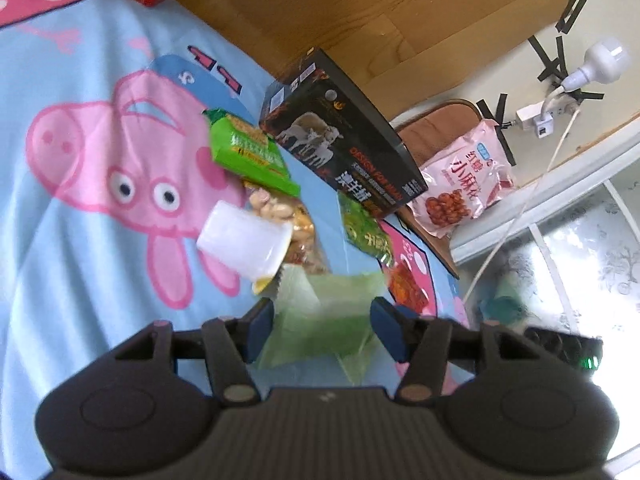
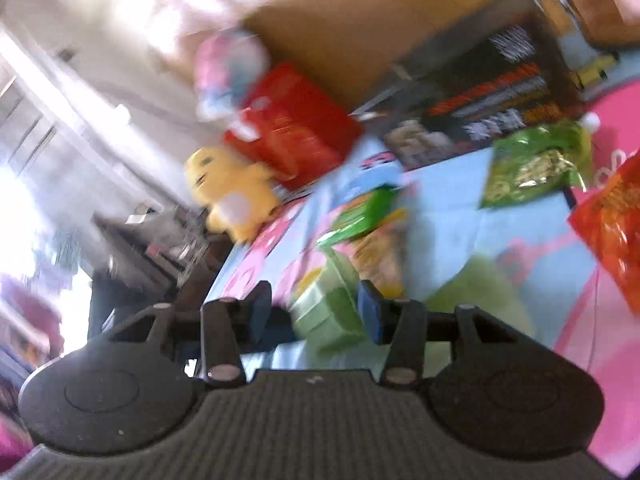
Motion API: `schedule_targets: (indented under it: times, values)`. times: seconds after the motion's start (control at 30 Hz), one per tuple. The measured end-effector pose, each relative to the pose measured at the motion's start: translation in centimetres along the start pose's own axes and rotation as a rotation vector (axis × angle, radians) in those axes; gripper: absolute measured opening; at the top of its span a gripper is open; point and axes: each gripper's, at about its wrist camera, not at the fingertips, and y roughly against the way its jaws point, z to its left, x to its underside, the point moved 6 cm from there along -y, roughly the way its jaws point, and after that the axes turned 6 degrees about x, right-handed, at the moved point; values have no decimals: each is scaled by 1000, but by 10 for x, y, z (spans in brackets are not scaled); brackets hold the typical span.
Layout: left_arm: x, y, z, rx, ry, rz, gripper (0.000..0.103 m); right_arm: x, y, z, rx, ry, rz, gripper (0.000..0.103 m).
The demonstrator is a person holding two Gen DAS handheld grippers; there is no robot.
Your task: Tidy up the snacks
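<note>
On the light-blue cartoon-pig bedsheet (image 1: 80,264) the snacks lie in one loose cluster near the edge by the wooden headboard (image 1: 340,12). Counted from the left wrist view: one bright green rectangular packet (image 1: 250,152), one clear bag of pale nuts (image 1: 280,216) partly under it, one white plastic cup (image 1: 244,242) lying on its side across that bag, one dark green foil pouch (image 1: 366,232), one red-orange foil bag (image 1: 408,286) beside it, and one black printed carton (image 1: 344,136) standing against the headboard. One pink snack bag (image 1: 464,184) sits apart, off the sheet on a ledge.

The left gripper (image 1: 320,328) has its two blue pads spread, with a translucent pale green plastic bag (image 1: 324,316) lying between them; neither pad visibly presses on it.

The right wrist view is blurred. The right gripper (image 2: 316,312) also has its pads apart, a pale green blurred object between them; whether they touch it cannot be told. One red box (image 2: 296,128) and one yellow plush toy (image 2: 232,196) sit at the sheet's far edge.
</note>
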Motion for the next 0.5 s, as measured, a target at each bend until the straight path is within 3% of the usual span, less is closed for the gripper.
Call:
schedule_targets:
  times: [0.17, 0.43, 0.5]
  values:
    - [9, 10, 5, 10, 0, 6, 55, 22, 26, 14, 88, 174, -45, 60]
    - [14, 7, 0, -40, -63, 18, 54, 41, -17, 20, 198, 451, 52, 61]
    - [16, -3, 1, -54, -82, 40, 43, 44, -27, 24, 203, 508, 57, 61]
